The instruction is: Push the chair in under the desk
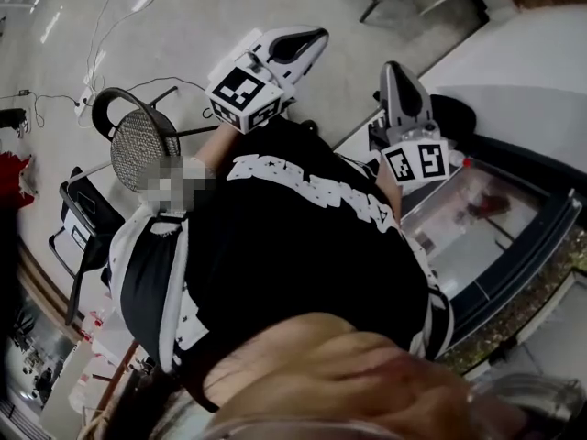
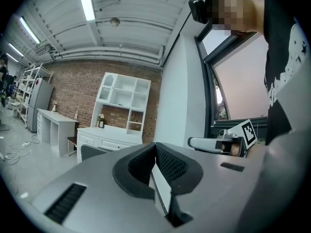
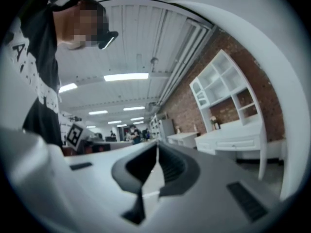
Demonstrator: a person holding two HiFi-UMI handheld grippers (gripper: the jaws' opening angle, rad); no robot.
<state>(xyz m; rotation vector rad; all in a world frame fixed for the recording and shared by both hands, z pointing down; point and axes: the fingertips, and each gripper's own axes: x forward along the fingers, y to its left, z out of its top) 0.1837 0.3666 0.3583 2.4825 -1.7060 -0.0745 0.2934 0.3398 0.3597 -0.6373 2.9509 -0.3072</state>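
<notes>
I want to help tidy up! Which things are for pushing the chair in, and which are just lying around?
For the job: chair, white desk with shelves, left hand-held gripper, right hand-held gripper, both shut and empty.
Just lying about: floor cables, glass case.

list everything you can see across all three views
chair: one, black frame with mesh back, on the floor at the head view's left
cables: a few, white and dark, on the grey floor beyond the chair
desk with shelves: one, white, against the brick wall
plain desk: one, white, left of the desk with shelves
brick wall: one, red-brown, far side of the room
window: one, dark frame, right of the left gripper view
ceiling lights: several, white strips, overhead
shirt: one, black with white lettering, on the person
left gripper: one, grey-white, jaws together, empty
right gripper: one, grey-white, jaws together, empty
</notes>
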